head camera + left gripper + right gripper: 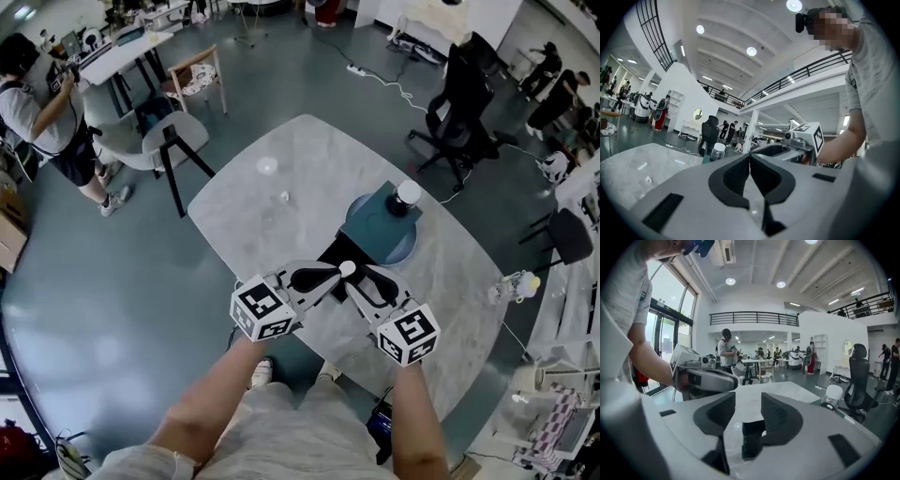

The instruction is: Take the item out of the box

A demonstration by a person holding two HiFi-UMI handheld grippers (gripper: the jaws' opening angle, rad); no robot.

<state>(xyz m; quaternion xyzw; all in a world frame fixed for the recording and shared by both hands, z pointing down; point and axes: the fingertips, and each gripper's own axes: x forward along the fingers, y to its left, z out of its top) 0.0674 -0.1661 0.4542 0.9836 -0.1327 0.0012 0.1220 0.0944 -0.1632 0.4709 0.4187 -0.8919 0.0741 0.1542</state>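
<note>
Since the white-capped jar sits in the teal box right of centre on the bench, we judge the reach not yet begun. Our left gripper is pressed together, empty; our right gripper is spread and must next straddle the jar.

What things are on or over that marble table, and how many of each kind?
Grippers: 2 (left gripper, right gripper)
Teal box: 1
White-capped bottle: 1
Black object: 1
Small white scrap: 1
Total: 6
</note>
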